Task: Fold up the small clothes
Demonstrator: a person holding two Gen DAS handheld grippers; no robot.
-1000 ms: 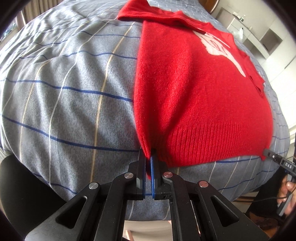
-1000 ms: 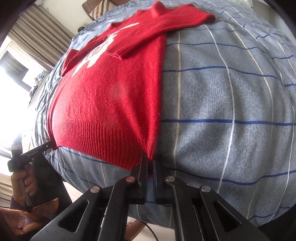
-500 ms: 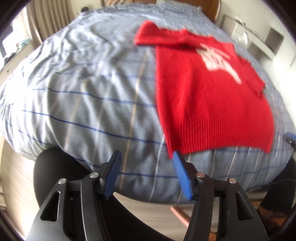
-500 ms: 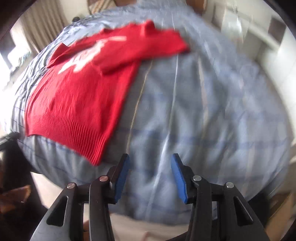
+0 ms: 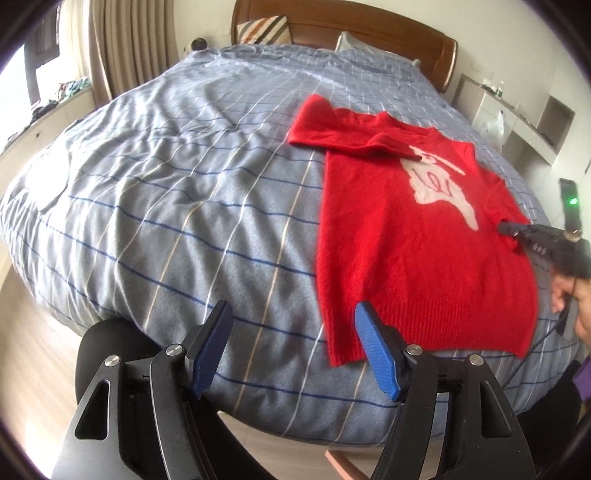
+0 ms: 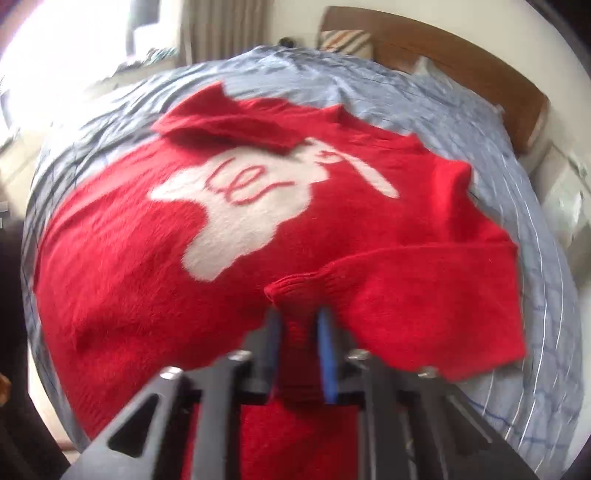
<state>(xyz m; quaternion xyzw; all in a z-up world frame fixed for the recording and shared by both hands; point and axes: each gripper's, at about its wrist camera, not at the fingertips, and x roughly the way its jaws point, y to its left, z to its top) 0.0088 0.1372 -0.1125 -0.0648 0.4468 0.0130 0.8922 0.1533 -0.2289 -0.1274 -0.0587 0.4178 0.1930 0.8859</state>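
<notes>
Nearest the left wrist camera, the left gripper [image 5: 291,347] hangs over the foot edge of the bed with its blue pads spread wide and nothing between them, just short of the ribbed hem corner of the red sweater [image 5: 413,236]. It looks parked there, ready to take that corner when the next fold needs it. The sweater lies face up on the checked duvet [image 5: 177,206], towards the right side of the bed, its white motif showing. In the right wrist view, the right gripper [image 6: 300,332] has its pads pressed onto the ribbed cuff of the near sleeve [image 6: 406,291], pinching it; the sleeve already lies partly across the sweater's body, which suggests it is being carried inward to narrow the garment. Farther up the sweater, the other sleeve [image 6: 225,127] is folded across the chest by the neckline. Beyond it, a striped pillow [image 5: 264,27] leans against the wooden headboard [image 5: 369,37].
</notes>
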